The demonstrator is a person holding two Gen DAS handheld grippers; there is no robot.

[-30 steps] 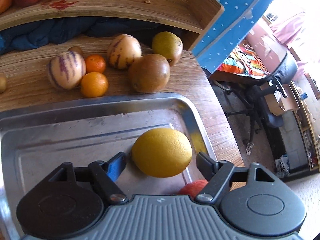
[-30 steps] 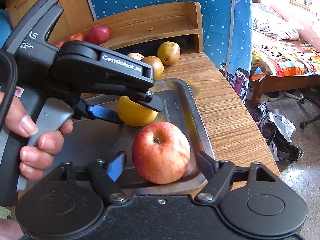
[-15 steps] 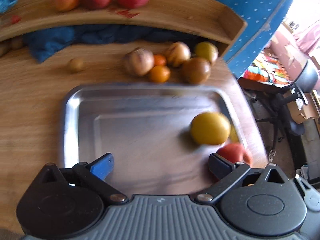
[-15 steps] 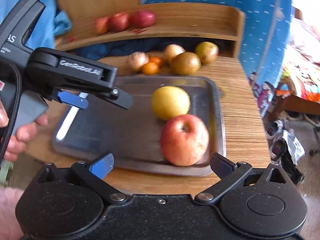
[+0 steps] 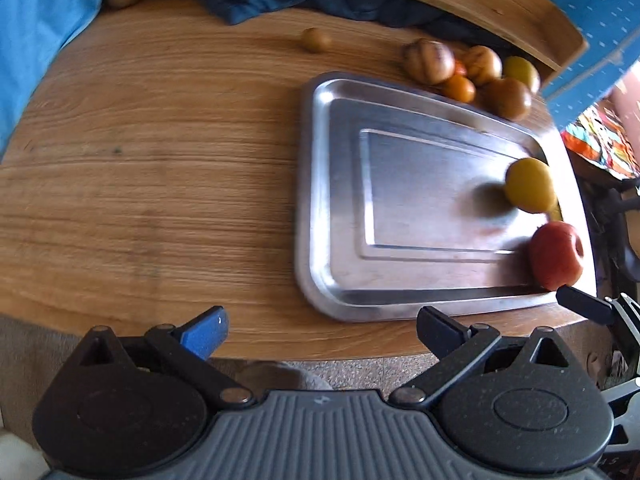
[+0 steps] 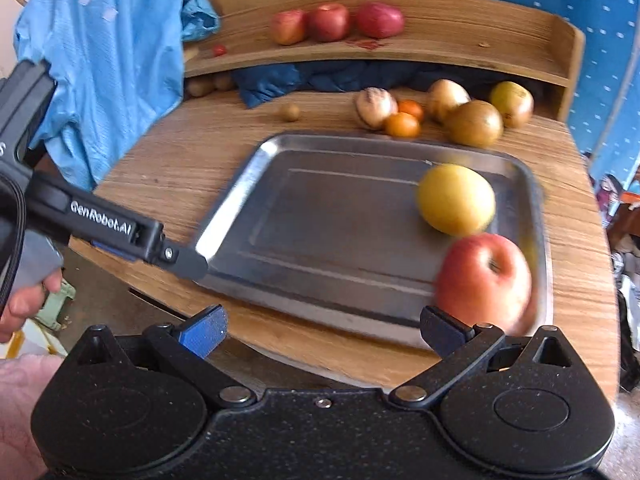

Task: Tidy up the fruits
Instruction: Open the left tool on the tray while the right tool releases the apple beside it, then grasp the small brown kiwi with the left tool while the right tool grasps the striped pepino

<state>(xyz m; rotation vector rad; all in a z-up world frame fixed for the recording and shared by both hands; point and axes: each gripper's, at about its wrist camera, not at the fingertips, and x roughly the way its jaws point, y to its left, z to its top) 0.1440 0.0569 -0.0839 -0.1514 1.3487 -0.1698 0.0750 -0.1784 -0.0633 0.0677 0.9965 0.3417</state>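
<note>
At the near edge of the worktop (image 6: 168, 168) both tools sit spread wide and empty — left tool (image 5: 320, 332), right tool (image 6: 320, 328). On the tray (image 6: 320, 216), the apple (image 6: 484, 280) and yellow fruit (image 6: 456, 198) hug its right end, probably leaving room for the loose fruits (image 6: 432, 114) behind it. A second ago both tools straddled those two fruits; now they've backed off.

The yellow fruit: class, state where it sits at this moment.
The yellow fruit lies inside the metal tray, near its right rim in the right wrist view. The red apple sits just in front of it, nearer the camera.
</note>
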